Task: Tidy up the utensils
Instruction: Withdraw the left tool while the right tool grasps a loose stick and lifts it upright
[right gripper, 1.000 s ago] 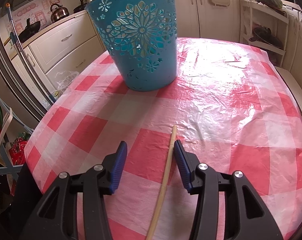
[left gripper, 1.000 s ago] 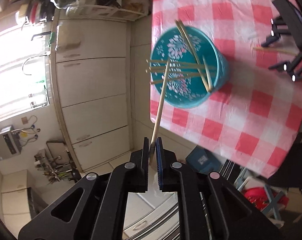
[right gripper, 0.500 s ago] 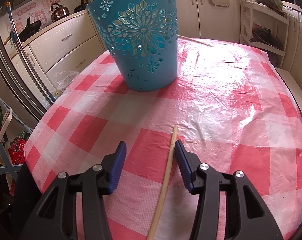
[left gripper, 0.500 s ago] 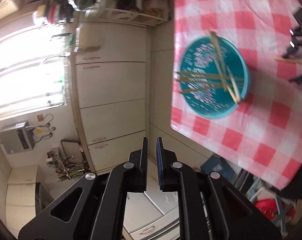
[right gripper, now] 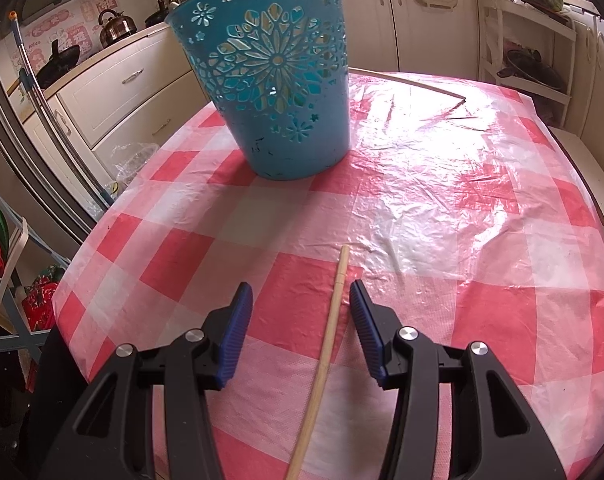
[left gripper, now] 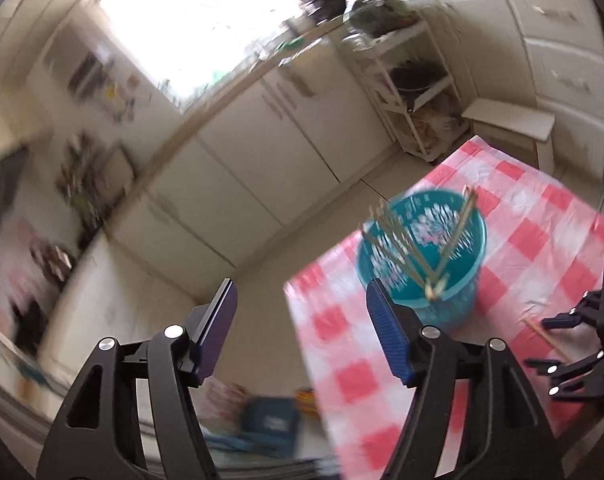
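chopstick (right gripper: 330,320) flat on checked cloth (right gripper: 442,208) between wide right tongs (right gripper: 299,330); left tongs (left gripper: 299,322) wide, empty

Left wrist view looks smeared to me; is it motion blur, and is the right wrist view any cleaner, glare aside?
Left wrist view: strong motion blur over cabinets, teal basket and checked tablecloth; the window is blown out; only the left gripper stays sharp. Right wrist view: sharp throughout, with glare on the plastic cloth behind the basket; the chopstick is crisp.

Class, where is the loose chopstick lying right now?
In the right wrist view, the chopstick lies on the checked tablecloth between the open right gripper fingers, before the teal basket.
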The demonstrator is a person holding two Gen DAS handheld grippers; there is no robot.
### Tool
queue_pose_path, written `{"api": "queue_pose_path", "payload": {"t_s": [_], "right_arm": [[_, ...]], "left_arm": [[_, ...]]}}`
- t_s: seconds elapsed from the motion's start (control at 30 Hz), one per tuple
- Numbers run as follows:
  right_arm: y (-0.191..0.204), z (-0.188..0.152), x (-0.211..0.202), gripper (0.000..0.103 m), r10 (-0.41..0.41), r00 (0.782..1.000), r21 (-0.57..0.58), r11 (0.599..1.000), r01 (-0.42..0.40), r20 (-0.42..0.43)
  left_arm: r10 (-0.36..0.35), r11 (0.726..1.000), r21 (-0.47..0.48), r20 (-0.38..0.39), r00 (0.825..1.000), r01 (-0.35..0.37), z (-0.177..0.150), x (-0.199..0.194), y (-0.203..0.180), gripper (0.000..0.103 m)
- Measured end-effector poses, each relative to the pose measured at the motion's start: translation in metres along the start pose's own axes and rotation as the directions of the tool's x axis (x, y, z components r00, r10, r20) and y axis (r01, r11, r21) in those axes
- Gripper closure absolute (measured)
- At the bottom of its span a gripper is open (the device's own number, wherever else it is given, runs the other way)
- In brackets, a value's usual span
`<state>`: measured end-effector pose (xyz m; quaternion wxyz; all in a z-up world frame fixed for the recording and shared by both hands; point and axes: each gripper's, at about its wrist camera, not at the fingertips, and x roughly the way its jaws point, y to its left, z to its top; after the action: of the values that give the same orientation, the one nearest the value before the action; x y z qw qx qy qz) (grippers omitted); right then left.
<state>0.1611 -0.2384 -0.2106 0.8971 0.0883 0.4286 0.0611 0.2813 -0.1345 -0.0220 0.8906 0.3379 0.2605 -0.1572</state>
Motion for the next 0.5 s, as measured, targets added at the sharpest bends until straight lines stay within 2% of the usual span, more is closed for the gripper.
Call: {"api": "queue_pose_path", "payload": {"t_s": [0.07, 0.1, 0.17, 0.23, 0.37, 0.43, 0.47, 0.5], "right_arm": [[-0.002, 0.000, -0.001, 0.054, 0.006, 1.000, -0.002, 1.000, -0.006, -0.004], [-0.004, 0.000, -0.002, 0.054, 0.013, 1.000, 0.007, 1.000, -0.013, -0.007], [-0.009, 0.000, -0.003, 0.054, 0.038, 0.999, 0.035, 0.999, -0.037, -0.009], [-0.013, 0.002, -0.003, 0.056, 0.054, 0.998, 0.061, 0.997, -0.053, -0.011], [-0.024, 0.004, -0.003, 0.066, 0.080, 0.996, 0.112, 0.991, -0.077, -0.027], [-0.028, 0.005, -0.003, 0.078, 0.062, 0.997, 0.117, 0.991, -0.057, -0.041], [-0.026, 0.005, -0.002, 0.087, 0.032, 0.998, 0.096, 0.995, -0.027, -0.051], [-0.024, 0.005, -0.003, 0.091, 0.006, 0.998, 0.075, 0.997, -0.002, -0.060]], "left_arm": [[-0.079, 0.983, -0.171, -0.059, 0.995, 0.068, -0.039, 0.018, 0.001, 0.037], [-0.122, 0.963, -0.251, -0.081, 0.989, 0.098, -0.059, 0.027, 0.001, 0.037], [-0.179, 0.908, -0.402, -0.123, 0.976, 0.116, -0.101, 0.045, -0.001, 0.036], [-0.237, 0.857, -0.498, -0.153, 0.959, 0.132, -0.136, 0.061, -0.007, 0.036], [-0.280, 0.791, -0.600, -0.187, 0.942, 0.117, -0.183, 0.086, -0.024, 0.035], [-0.299, 0.765, -0.633, -0.185, 0.936, 0.120, -0.194, 0.097, -0.029, 0.035], [-0.303, 0.755, -0.646, -0.188, 0.934, 0.115, -0.197, 0.101, -0.030, 0.035], [-0.308, 0.741, -0.662, -0.189, 0.932, 0.110, -0.201, 0.105, -0.030, 0.034]]}}
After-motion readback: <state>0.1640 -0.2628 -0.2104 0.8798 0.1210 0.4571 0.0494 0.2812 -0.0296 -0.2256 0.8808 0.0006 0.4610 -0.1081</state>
